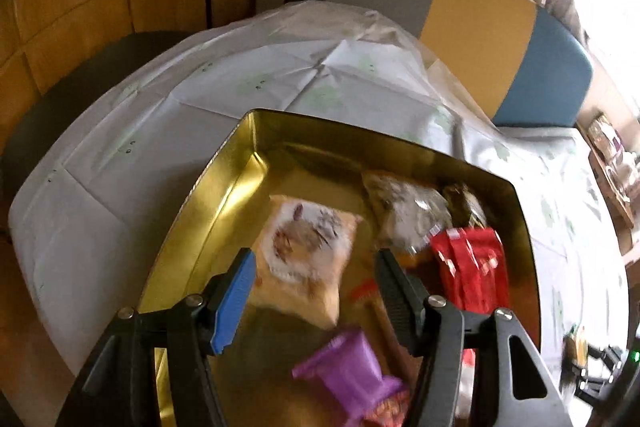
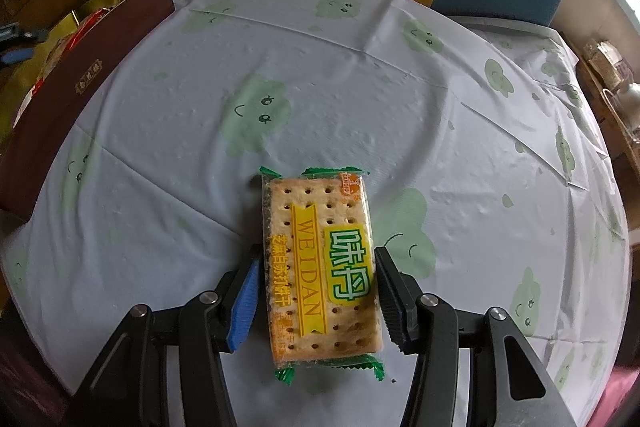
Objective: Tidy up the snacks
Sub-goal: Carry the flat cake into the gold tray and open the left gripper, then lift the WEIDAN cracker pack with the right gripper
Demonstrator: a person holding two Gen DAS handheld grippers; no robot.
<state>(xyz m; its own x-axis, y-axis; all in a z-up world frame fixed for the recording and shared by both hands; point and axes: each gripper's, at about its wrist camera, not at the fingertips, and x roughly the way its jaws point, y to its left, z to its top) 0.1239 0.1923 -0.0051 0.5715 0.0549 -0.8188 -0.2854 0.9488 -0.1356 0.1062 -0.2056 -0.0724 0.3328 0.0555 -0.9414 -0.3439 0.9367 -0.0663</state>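
The right gripper (image 2: 318, 291) is clamping a green-edged cracker packet (image 2: 320, 267) lying on the cloud-printed tablecloth (image 2: 360, 87); the left gripper (image 1: 316, 291) is hanging spread over the gold tin (image 1: 240, 187) of snacks.

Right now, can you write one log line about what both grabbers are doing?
left gripper: open over gold tin | right gripper: around cracker pack on tablecloth

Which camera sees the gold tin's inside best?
The left wrist view: the gold tin lies open below, snack packets visible. The right wrist view shows only its dark red outer wall and a sliver inside.
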